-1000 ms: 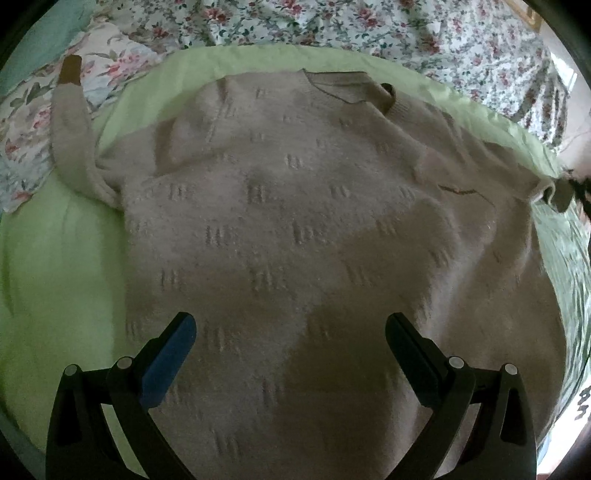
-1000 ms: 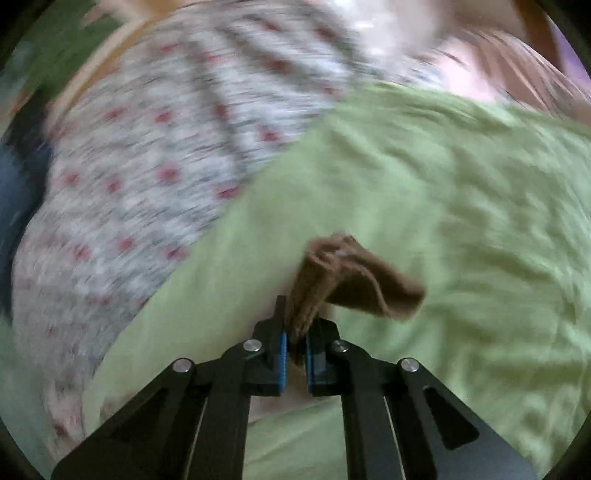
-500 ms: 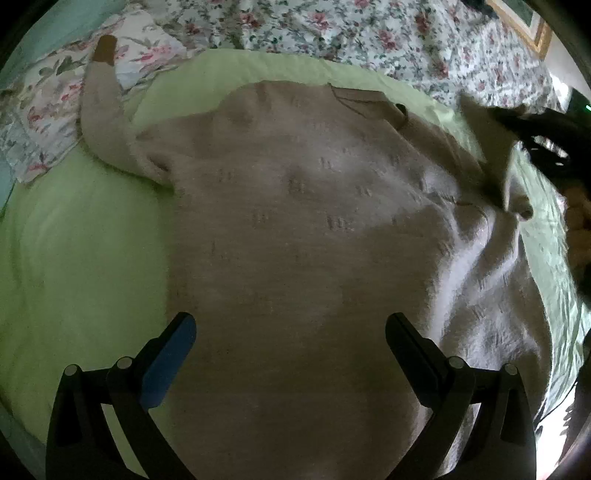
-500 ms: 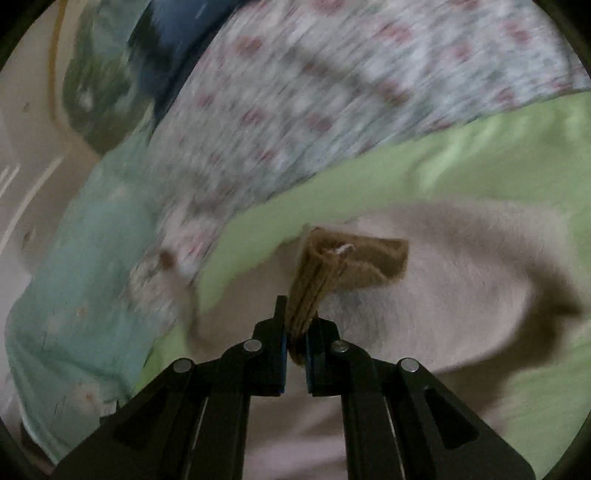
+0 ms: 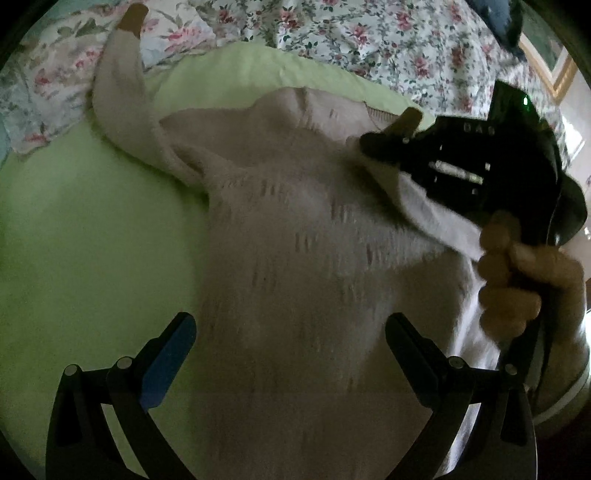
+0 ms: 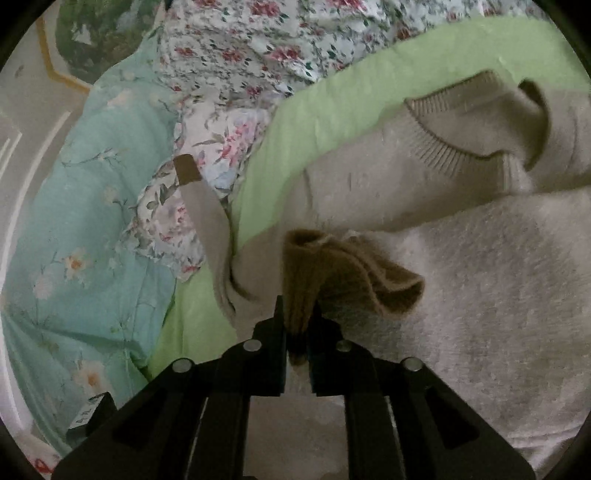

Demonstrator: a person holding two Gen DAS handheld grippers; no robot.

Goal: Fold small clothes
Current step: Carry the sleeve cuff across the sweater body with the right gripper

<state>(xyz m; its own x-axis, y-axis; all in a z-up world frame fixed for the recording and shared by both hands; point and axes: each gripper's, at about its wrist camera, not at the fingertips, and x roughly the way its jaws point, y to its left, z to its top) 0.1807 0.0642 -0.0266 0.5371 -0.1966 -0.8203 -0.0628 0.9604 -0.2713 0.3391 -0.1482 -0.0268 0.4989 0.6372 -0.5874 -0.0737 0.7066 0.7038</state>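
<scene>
A beige knit sweater (image 5: pixel 295 236) lies face up on a light green cloth (image 5: pixel 92 240). Its left sleeve (image 5: pixel 118 92) stretches up and away, ending in a brown cuff (image 5: pixel 131 16). My right gripper (image 6: pixel 299 321) is shut on the brown cuff (image 6: pixel 332 273) of the other sleeve and holds it over the sweater's chest, below the ribbed neckline (image 6: pixel 461 147). It shows in the left wrist view (image 5: pixel 380 140) with the sleeve (image 5: pixel 424 206) draped across the body. My left gripper (image 5: pixel 291 350) is open and empty above the sweater's lower part.
A floral bedspread (image 5: pixel 369 44) lies beyond the green cloth. A teal flowered quilt (image 6: pixel 74 240) lies at the left in the right wrist view. The person's hand (image 5: pixel 524 280) holds the right gripper.
The right gripper has carried the sleeve cuff inward, from the green cloth at the side to above the sweater's chest. The left gripper stayed open and shifted its view rightward.
</scene>
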